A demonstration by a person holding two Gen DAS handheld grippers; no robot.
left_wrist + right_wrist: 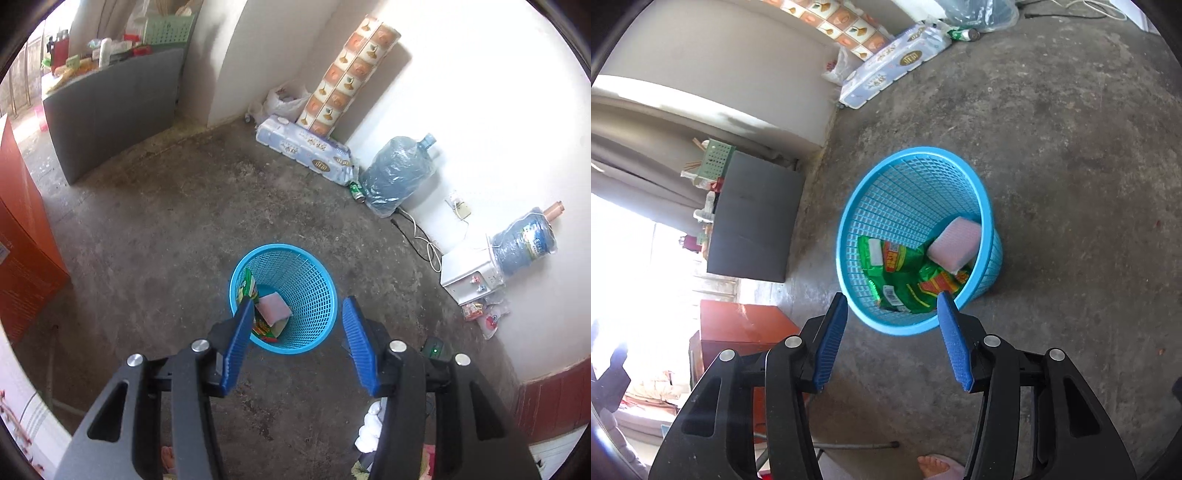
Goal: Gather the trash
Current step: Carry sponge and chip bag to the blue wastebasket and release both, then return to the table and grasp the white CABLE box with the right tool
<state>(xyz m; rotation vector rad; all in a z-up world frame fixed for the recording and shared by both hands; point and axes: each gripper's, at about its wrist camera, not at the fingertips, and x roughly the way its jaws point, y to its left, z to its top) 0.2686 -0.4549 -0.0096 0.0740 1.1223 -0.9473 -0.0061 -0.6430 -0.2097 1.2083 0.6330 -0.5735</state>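
A light blue mesh basket (306,273) stands on the concrete floor. Inside it lie a pink sponge (274,307) and green snack wrappers (246,286). My left gripper (297,302) hovers above the basket's near rim, open, with nothing between its blue pads. In the right wrist view the same basket (908,184) holds the pink sponge (956,245) and crumpled green wrappers (905,273). My right gripper (892,295) is open over the basket's near edge, holding nothing.
Along the white wall lie a pack of tissue rolls (303,146), a wrapped water bottle (397,171), a green can (357,191), a white box (469,273) and cables. A grey cabinet (110,110) and a red cabinet (22,236) stand left. A person's toes (932,465) show below.
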